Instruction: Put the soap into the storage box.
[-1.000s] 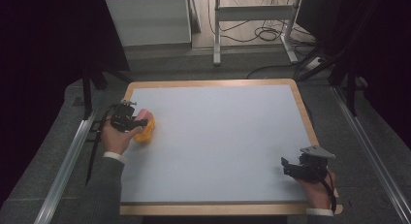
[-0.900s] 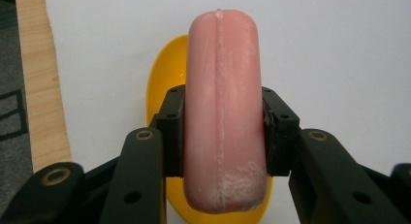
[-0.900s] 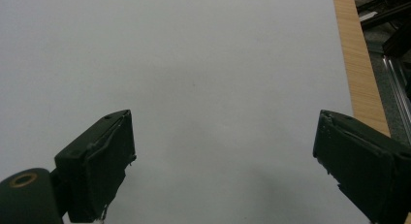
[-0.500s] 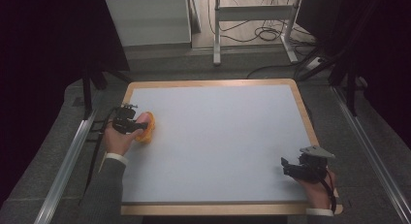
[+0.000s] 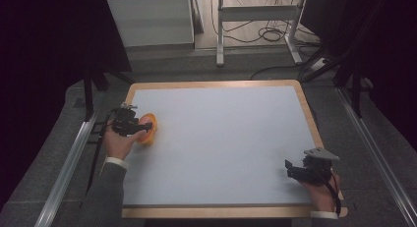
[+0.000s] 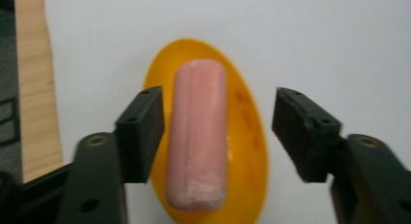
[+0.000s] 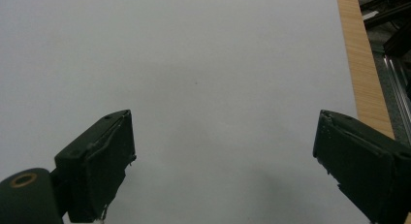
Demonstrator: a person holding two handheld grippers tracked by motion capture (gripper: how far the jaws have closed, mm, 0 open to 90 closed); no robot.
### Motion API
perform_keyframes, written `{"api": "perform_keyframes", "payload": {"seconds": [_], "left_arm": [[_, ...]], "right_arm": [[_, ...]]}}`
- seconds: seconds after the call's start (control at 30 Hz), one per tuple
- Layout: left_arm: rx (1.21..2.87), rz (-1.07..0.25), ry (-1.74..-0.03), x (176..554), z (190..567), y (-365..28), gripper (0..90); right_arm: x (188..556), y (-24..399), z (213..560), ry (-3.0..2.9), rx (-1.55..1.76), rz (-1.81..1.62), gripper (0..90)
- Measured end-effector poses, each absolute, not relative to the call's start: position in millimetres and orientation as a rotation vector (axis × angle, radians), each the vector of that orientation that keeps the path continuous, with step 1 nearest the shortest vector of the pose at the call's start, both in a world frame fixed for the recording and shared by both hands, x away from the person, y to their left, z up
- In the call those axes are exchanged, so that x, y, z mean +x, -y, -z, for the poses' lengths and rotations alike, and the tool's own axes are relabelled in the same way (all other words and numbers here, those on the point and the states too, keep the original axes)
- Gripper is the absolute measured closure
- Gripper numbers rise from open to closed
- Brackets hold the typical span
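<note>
Sausage (image 6: 197, 136) lying lengthwise in yellow dish (image 6: 249, 136) near bench (image 5: 221, 138) left edge. Left gripper (image 6: 218, 132) fingers just spread, straddling without contact, released. Right gripper (image 7: 223, 161) fingers spread, idle.

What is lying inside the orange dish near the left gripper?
A pink sausage lies lengthwise in the orange dish. The dish floor beneath it is covered. The left gripper, jaws just opened, straddles it without touching.
</note>
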State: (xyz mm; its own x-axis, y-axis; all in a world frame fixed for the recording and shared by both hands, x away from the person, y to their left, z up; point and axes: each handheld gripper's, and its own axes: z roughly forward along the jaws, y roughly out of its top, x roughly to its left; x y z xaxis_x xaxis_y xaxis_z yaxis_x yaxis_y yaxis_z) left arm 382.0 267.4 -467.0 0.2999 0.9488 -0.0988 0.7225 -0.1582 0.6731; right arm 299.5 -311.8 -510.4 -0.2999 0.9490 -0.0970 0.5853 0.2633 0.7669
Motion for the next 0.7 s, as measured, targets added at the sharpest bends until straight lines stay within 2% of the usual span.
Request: {"api": "perform_keyframes", "payload": {"seconds": [0.07,0.2,0.7], "left_arm": [[1.942,-0.473,-1.47,379,465,-267,30.6],[1.904,-0.491,-1.375,359,455,-259,29.2],[1.913,-0.401,-1.223,318,474,-239,30.2]], "right_arm": [[300,312,510,-1.981,1.382,-0.846,7.4],[300,312,511,-1.98,1.383,-0.847,7.4],[300,311,511,-1.979,1.379,-0.846,7.5]]}}
